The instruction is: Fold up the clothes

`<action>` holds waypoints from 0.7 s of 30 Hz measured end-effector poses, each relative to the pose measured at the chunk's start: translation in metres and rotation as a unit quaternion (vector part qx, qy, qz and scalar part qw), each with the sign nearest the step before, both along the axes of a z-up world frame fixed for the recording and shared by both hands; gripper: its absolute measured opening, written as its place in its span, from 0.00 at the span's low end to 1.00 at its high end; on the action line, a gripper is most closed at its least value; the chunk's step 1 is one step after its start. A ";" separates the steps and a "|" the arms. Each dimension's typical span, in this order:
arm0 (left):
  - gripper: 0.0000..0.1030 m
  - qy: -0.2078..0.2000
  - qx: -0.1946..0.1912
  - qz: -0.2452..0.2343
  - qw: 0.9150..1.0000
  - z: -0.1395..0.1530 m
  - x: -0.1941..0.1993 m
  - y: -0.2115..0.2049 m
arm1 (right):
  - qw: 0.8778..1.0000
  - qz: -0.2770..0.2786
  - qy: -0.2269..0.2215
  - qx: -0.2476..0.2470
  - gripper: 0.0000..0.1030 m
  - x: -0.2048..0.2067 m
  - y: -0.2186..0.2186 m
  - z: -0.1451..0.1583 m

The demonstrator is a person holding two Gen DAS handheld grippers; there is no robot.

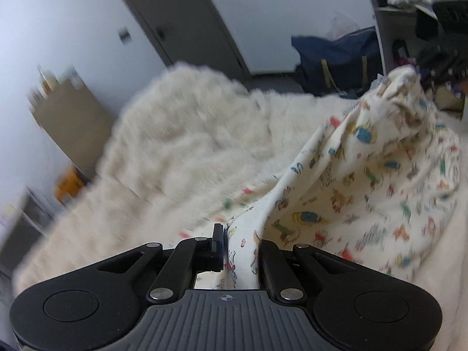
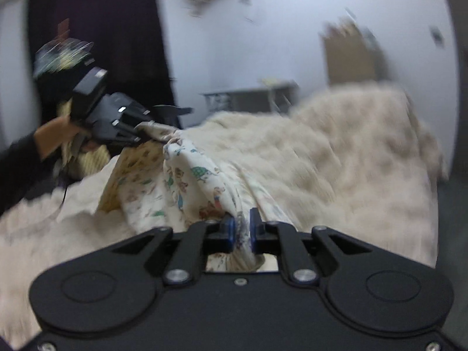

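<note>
Left gripper and right gripper each pinching printed cloth, lifted over furry blanket.

— Soft, even room light, no hard shadows on the white wall.
— Everything's smeared, though; the fluffy blanket streaks with motion.
— Only the black tool bodies stay sharp. Edges bow outward, corners go dark in the right wrist view.
</note>
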State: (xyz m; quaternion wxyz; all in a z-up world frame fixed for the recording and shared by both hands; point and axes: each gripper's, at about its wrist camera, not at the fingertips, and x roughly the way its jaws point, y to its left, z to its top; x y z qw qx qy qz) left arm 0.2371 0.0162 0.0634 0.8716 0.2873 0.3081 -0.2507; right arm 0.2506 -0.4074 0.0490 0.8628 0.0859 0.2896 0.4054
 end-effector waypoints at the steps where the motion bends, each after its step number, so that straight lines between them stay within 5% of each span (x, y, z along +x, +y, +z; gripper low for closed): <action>1: 0.08 0.024 -0.009 0.009 1.000 -0.004 0.011 0.000 | 1.000 -0.012 0.027 0.008 0.15 0.008 -0.003 -0.010; 3: 0.14 0.058 -0.022 0.051 0.997 -0.016 0.026 -0.001 | 0.996 -0.045 0.072 0.008 0.29 0.016 -0.008 -0.030; 6: 0.26 0.077 -0.015 0.079 0.994 -0.031 0.029 -0.002 | 0.992 -0.088 0.094 -0.011 0.32 0.017 -0.010 -0.053; 10: 0.43 0.090 -0.011 0.086 0.992 -0.039 0.028 0.004 | 0.988 -0.111 0.099 0.029 0.43 -0.010 -0.028 -0.059; 15: 0.45 0.108 -0.067 0.100 0.987 -0.044 0.025 0.029 | 0.992 -0.097 0.078 0.026 0.56 -0.033 -0.014 -0.063; 16: 0.36 0.110 -0.073 0.100 0.986 -0.044 0.024 0.031 | 0.992 -0.100 0.078 0.022 0.53 -0.031 -0.009 -0.064; 17: 0.16 0.112 -0.079 0.097 0.986 -0.046 0.023 0.033 | 0.990 -0.112 0.081 0.017 0.40 -0.030 -0.005 -0.064; 18: 0.08 0.114 -0.086 0.094 0.985 -0.047 0.022 0.035 | 0.989 -0.124 0.083 0.014 0.33 -0.029 -0.002 -0.065; 19: 0.06 0.109 -0.083 0.094 0.986 -0.047 0.021 0.034 | 0.988 -0.129 0.082 0.023 0.20 -0.028 -0.002 -0.064; 21: 0.03 0.070 -0.061 0.093 0.991 -0.042 0.018 0.030 | 0.986 -0.143 0.072 0.041 0.14 -0.027 -0.004 -0.061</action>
